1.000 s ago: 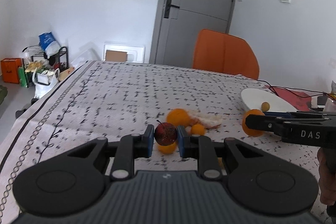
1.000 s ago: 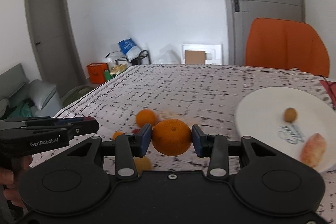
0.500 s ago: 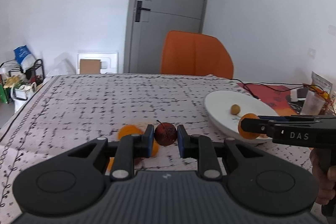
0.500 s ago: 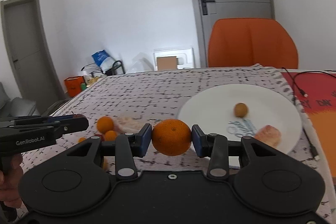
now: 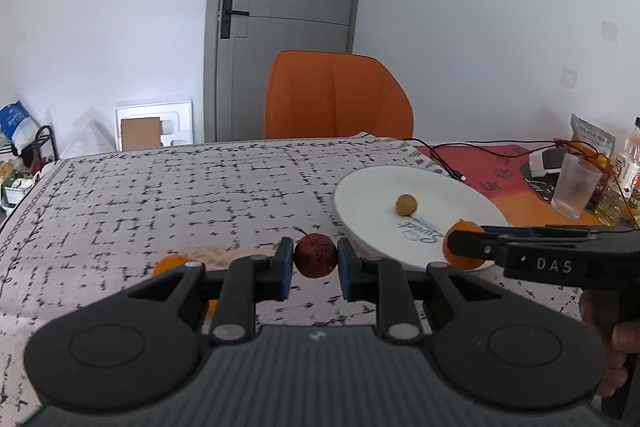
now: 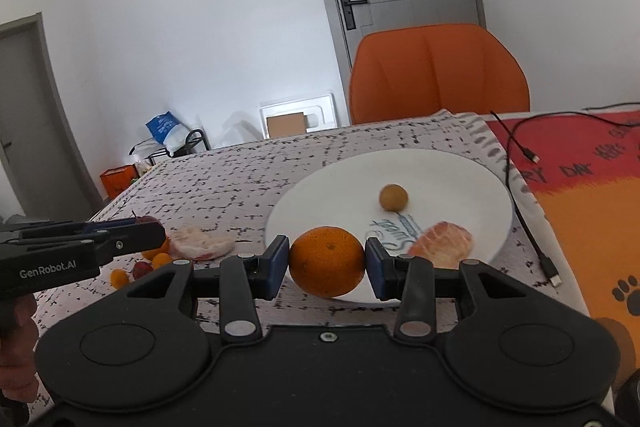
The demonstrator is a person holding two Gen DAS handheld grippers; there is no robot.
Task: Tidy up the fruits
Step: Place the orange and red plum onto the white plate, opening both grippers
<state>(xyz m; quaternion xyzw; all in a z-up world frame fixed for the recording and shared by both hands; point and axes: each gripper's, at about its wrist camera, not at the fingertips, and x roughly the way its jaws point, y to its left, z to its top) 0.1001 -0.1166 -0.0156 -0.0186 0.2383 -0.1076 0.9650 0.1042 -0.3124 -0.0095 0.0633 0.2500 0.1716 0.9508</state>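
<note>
- the tabletop (image 5: 168, 195), under a patterned cloth, carries the loose fruit at its left side and the plate at its right.
- the white plate (image 6: 460, 171) is glazed and likely slick and breakable; it already holds a small brown round fruit (image 6: 393, 197) and a peeled pink citrus piece (image 6: 442, 241), so anything round set on it may roll.
- the orange (image 6: 327, 261) is pinched at its widest middle between the fingers of the right gripper (image 6: 327, 265), held in the air over the plate's near rim. it looks firm and fairly heavy, with a pebbled skin that should grip well; a hold across the equator suits it.
- a second peeled citrus piece (image 6: 200, 247) lies on the cloth, soft and easily crushed by my guess.
- the small dark red stemmed fruit (image 5: 315, 255) is clamped side to side by the left gripper (image 5: 314, 269), lifted short of the plate. it seems light, smooth and bruisable, so gentle pressure fits.
- small orange fruits (image 6: 120, 277) wait on the cloth.
</note>
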